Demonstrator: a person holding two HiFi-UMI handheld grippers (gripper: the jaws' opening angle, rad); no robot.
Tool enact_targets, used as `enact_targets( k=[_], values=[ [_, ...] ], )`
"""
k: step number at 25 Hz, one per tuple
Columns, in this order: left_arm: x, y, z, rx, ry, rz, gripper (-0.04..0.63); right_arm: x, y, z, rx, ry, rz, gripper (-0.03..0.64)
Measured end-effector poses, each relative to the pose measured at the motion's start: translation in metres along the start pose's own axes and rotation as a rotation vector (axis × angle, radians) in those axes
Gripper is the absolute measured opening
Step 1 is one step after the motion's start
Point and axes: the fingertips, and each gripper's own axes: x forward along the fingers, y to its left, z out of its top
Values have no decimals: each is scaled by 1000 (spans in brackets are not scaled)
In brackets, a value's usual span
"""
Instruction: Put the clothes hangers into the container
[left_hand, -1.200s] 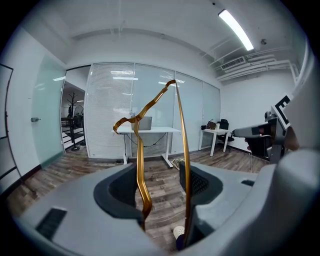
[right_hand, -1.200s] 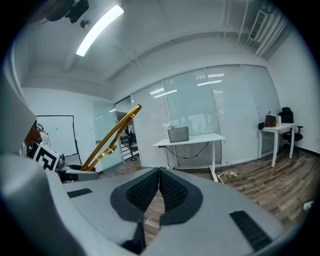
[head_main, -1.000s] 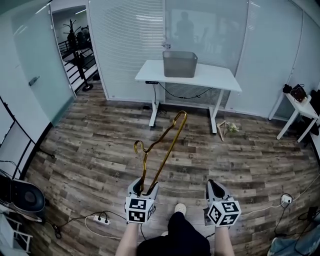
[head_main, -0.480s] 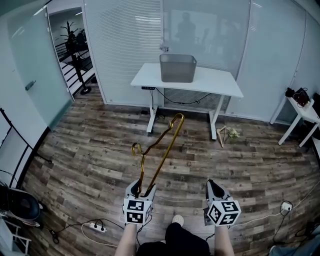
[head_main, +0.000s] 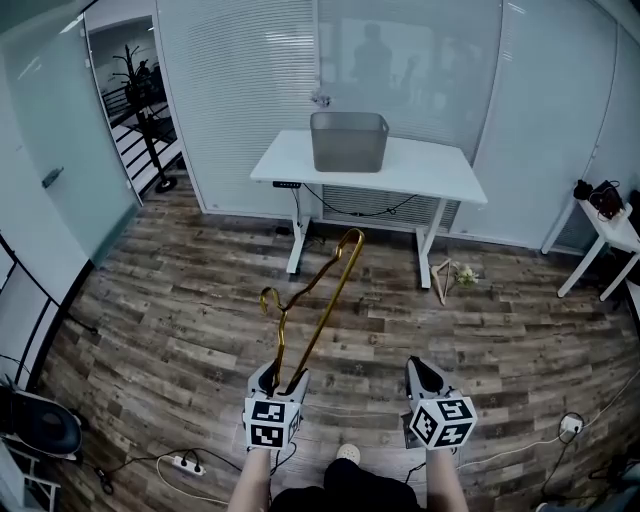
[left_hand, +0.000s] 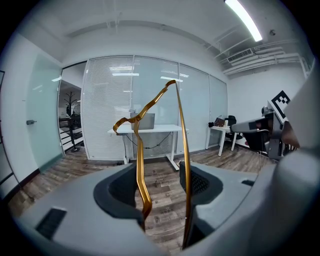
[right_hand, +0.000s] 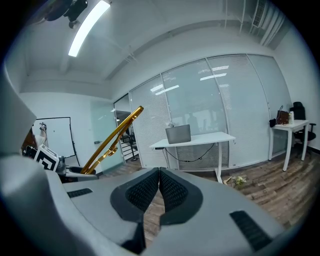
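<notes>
Desk (head_main: 440, 172) and grey container (head_main: 348, 142) now sit nearer in the head view than a second ago, so the person is approaching. The left claw (head_main: 278, 382) grasps the gold hanger (head_main: 335, 300), well short of the container. The right claw (head_main: 420, 372) is clenched on nothing. Depositing the hanger remains to be done.

The hanger (left_hand: 185, 150) is shiny gold. The container (head_main: 348, 141) is plain grey and the table (head_main: 440, 170) is white. The floor (head_main: 170, 320) shows mixed brown and grey wood planks. The left tongs (head_main: 281, 380) and right tongs (head_main: 420, 372) are light grey, with black ribbed pads (right_hand: 142, 190) and black-and-white square markers. A small thing (head_main: 452, 276) on the floor looks tan, perhaps with pale flecks.
</notes>
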Motion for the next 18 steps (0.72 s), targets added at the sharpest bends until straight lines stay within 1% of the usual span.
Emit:
enact_targets(
  k=[12, 18],
  values=[
    [50, 0, 17, -2, 12, 25, 262, 40, -36, 13, 9, 9, 21, 28],
    [67, -9, 19, 5, 9, 40, 262, 51, -53, 10, 20, 18, 42, 28]
  ],
)
